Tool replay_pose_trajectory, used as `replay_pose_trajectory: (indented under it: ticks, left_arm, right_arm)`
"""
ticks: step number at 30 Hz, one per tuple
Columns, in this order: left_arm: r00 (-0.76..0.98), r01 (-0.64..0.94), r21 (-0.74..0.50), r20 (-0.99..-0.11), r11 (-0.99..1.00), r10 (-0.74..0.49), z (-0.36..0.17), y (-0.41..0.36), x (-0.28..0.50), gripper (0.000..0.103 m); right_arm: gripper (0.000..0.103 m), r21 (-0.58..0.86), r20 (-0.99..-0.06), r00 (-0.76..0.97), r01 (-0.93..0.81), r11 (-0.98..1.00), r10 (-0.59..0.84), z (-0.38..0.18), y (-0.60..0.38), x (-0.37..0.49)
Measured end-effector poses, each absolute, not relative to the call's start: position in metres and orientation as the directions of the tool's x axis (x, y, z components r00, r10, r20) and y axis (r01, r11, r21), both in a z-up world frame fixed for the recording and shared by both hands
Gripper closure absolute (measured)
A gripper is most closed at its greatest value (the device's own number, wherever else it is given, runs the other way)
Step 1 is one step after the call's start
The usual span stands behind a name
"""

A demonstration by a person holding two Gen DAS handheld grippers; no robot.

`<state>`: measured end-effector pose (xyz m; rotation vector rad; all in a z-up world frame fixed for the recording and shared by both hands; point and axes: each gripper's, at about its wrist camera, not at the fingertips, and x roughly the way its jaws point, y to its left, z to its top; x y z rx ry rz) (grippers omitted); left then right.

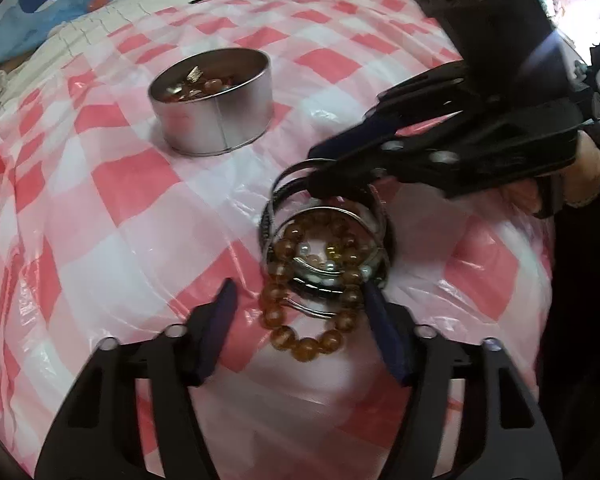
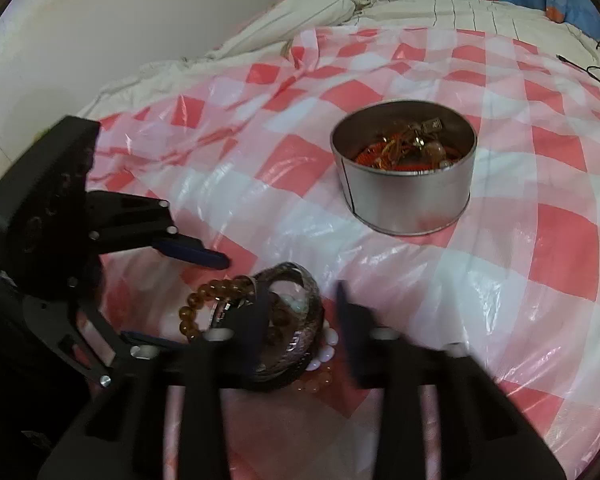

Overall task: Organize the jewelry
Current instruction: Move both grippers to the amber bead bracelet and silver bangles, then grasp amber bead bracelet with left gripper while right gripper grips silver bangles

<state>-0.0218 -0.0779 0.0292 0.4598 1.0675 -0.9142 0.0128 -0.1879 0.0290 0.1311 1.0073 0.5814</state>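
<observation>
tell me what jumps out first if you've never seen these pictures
A tangled pile of bracelets, amber beads and metal bangles, lies on the pink checked plastic sheet between both grippers. The right gripper reaches into its far edge. Behind stands a round metal tin already holding jewelry.

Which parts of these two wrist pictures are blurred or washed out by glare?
Left wrist view: the right tongs are motion-smeared, a bright light burns out the top right corner, and the plastic sheet shows glare. Right wrist view: its own tongs' fingers are smeared; the tin stays fairly sharp; fisheye bends both.
</observation>
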Motion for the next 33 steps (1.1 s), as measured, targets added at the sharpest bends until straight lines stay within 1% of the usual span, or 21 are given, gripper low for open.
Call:
replay_pose_trajectory:
  ticks: [2, 4, 6, 8, 11, 13, 14, 16, 18, 19, 20, 21, 22, 24, 25, 26, 27, 28, 29, 31, 33]
  left_arm:
    - [0.168, 0.826, -0.106, -0.891, 0.553, -0.421, 0.031, -0.077, -0.023, 0.07]
    - [0.164, 0.833, -0.108, -0.888, 0.543, -0.429, 0.033, -0.077, -0.024, 0.075]
    - [0.167, 0.837, -0.113, -0.879, 0.535, -0.447, 0.037, -0.075, -0.025, 0.084]
    - [0.171, 0.84, -0.147, -0.842, 0.523, -0.511, 0.051, -0.069, -0.025, 0.094]
    - [0.171, 0.861, -0.209, -0.74, 0.464, -0.651, 0.08, -0.055, -0.03, 0.094]
    - [0.164, 0.865, -0.243, -0.691, 0.44, -0.704, 0.091, -0.049, -0.03, 0.094]
    - [0.165, 0.862, -0.246, -0.69, 0.442, -0.705, 0.091, -0.049, -0.03, 0.094]
    - [0.179, 0.847, -0.222, -0.737, 0.483, -0.652, 0.082, -0.05, -0.026, 0.094]
    - [0.179, 0.821, -0.208, -0.79, 0.532, -0.586, 0.069, -0.055, -0.018, 0.091]
    - [0.175, 0.814, -0.204, -0.807, 0.544, -0.564, 0.064, -0.058, -0.015, 0.077]
    - [0.174, 0.81, -0.194, -0.822, 0.554, -0.542, 0.059, -0.06, -0.015, 0.056]
    - [0.184, 0.807, -0.176, -0.832, 0.563, -0.523, 0.056, -0.062, -0.015, 0.048]
    - [0.19, 0.806, -0.161, -0.841, 0.57, -0.507, 0.052, -0.061, -0.014, 0.045]
    - [0.162, 0.803, -0.159, -0.869, 0.574, -0.468, 0.04, -0.065, -0.012, 0.046]
    - [0.139, 0.807, -0.162, -0.883, 0.568, -0.449, 0.034, -0.068, -0.013, 0.051]
    - [0.128, 0.816, -0.154, -0.892, 0.557, -0.434, 0.03, -0.069, -0.014, 0.063]
    - [0.116, 0.826, -0.156, -0.894, 0.542, -0.434, 0.031, -0.071, -0.016, 0.07]
    - [0.111, 0.834, -0.162, -0.888, 0.528, -0.447, 0.034, -0.071, -0.018, 0.08]
    - [0.117, 0.84, -0.168, -0.872, 0.516, -0.475, 0.041, -0.068, -0.019, 0.083]
    - [0.127, 0.849, -0.212, -0.808, 0.484, -0.575, 0.062, -0.059, -0.021, 0.103]
    - [0.139, 0.854, -0.271, -0.703, 0.444, -0.698, 0.088, -0.044, -0.023, 0.103]
  right_arm:
    - [0.089, 0.357, -0.757, 0.405, -0.4, 0.844, 0.513, 0.029, -0.189, 0.012]
    - [0.09, 0.349, -0.757, 0.412, -0.402, 0.847, 0.507, 0.03, -0.189, 0.012]
    - [0.091, 0.339, -0.76, 0.417, -0.399, 0.852, 0.498, 0.029, -0.19, 0.012]
    - [0.092, 0.336, -0.761, 0.421, -0.394, 0.856, 0.493, 0.029, -0.192, 0.013]
    - [0.092, 0.333, -0.761, 0.427, -0.387, 0.86, 0.487, 0.029, -0.194, 0.015]
    - [0.092, 0.333, -0.762, 0.427, -0.386, 0.86, 0.487, 0.029, -0.193, 0.015]
    - [0.092, 0.334, -0.762, 0.426, -0.385, 0.86, 0.487, 0.029, -0.194, 0.016]
    - [0.092, 0.339, -0.762, 0.424, -0.383, 0.86, 0.489, 0.028, -0.194, 0.016]
    - [0.092, 0.344, -0.764, 0.419, -0.378, 0.859, 0.491, 0.027, -0.195, 0.017]
    - [0.092, 0.35, -0.764, 0.415, -0.376, 0.858, 0.494, 0.027, -0.195, 0.017]
    - [0.091, 0.355, -0.765, 0.411, -0.374, 0.857, 0.496, 0.027, -0.196, 0.017]
    - [0.09, 0.355, -0.765, 0.41, -0.373, 0.857, 0.496, 0.026, -0.196, 0.018]
    - [0.089, 0.355, -0.767, 0.409, -0.373, 0.857, 0.495, 0.026, -0.196, 0.018]
    - [0.088, 0.358, -0.77, 0.397, -0.377, 0.854, 0.499, 0.024, -0.195, 0.018]
    - [0.088, 0.356, -0.772, 0.394, -0.382, 0.853, 0.498, 0.024, -0.193, 0.018]
    - [0.088, 0.351, -0.775, 0.39, -0.388, 0.853, 0.496, 0.023, -0.192, 0.017]
    - [0.088, 0.342, -0.777, 0.394, -0.391, 0.854, 0.491, 0.023, -0.191, 0.017]
    - [0.088, 0.337, -0.776, 0.398, -0.393, 0.855, 0.489, 0.024, -0.191, 0.016]
    - [0.09, 0.327, -0.774, 0.408, -0.396, 0.858, 0.483, 0.025, -0.19, 0.015]
    - [0.092, 0.305, -0.773, 0.429, -0.395, 0.866, 0.468, 0.028, -0.19, 0.014]
    - [0.093, 0.299, -0.771, 0.437, -0.392, 0.87, 0.462, 0.029, -0.192, 0.014]
